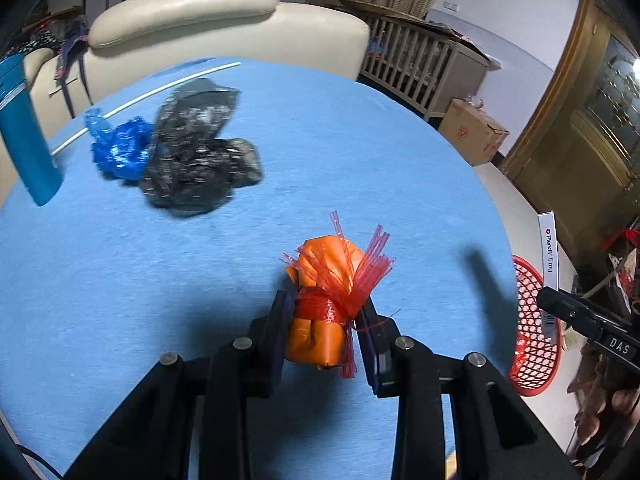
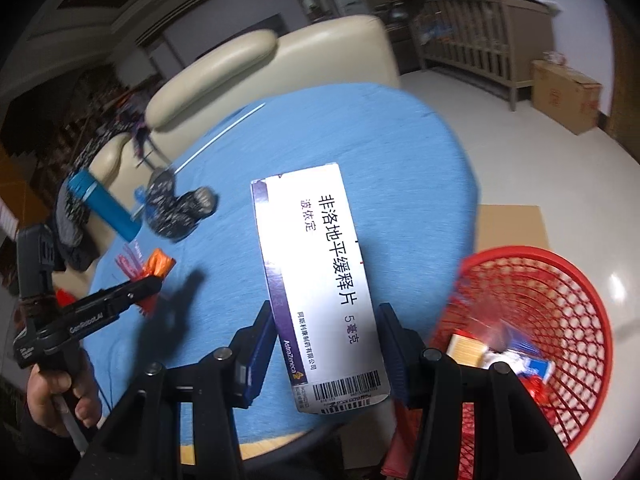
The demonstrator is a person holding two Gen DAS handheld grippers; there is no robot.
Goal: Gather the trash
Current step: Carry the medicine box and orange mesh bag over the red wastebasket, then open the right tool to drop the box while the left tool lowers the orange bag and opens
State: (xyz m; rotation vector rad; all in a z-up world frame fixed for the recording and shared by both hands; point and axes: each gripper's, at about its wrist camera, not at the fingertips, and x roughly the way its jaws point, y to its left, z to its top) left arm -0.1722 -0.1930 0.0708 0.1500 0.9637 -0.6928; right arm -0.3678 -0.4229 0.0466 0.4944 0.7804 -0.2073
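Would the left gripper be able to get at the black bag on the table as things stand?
Probably not yet: the left gripper is shut on the orange bundle, though the blue tabletop towards the black bag lies bare.

Black bag (image 1: 200, 152) blurred; basket (image 1: 536, 328) cut off; basket contents (image 2: 500, 356) smeared, unreadable.

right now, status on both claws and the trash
Left claw shut on orange bag roll. Right claw shut on medicine box. Red basket beside table, path clear.
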